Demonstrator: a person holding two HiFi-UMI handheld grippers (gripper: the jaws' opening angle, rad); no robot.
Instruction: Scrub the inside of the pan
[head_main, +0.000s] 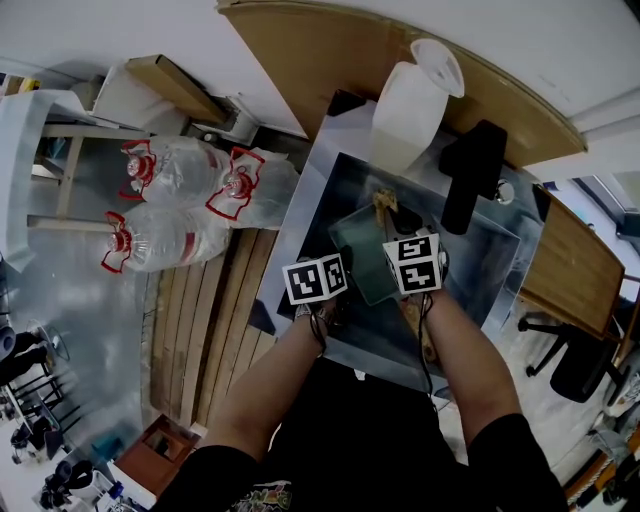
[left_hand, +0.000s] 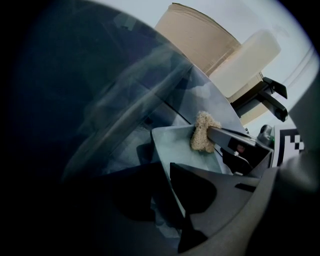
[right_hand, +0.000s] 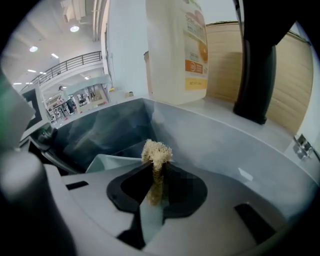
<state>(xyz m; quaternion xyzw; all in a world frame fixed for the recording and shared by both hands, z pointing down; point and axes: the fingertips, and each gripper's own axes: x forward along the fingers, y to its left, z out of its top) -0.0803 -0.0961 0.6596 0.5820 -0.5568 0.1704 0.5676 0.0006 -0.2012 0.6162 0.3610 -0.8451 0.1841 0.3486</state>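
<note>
A rectangular pale pan (head_main: 362, 265) lies tilted in the steel sink (head_main: 318, 185). My left gripper (head_main: 334, 300) is shut on the pan's near wall (left_hand: 167, 170), which runs up between its dark jaws (left_hand: 169, 196). My right gripper (head_main: 398, 232) is shut on a tan scrubbing sponge (right_hand: 156, 151), pinched flat between its jaws (right_hand: 156, 186). In the left gripper view the sponge (left_hand: 202, 133) rests against the pan's inner far side (left_hand: 175, 142), with the right gripper (left_hand: 235, 146) behind it. In the right gripper view the pan's corner (right_hand: 107, 162) shows just left of the sponge.
A white jug (head_main: 412, 105) and a black faucet (head_main: 470, 170) stand at the sink's back edge, on a wooden counter (head_main: 320, 50). In the right gripper view the jug (right_hand: 175, 45) and faucet (right_hand: 257, 75) rise close ahead. Large water bottles (head_main: 190, 200) lie on the floor at left.
</note>
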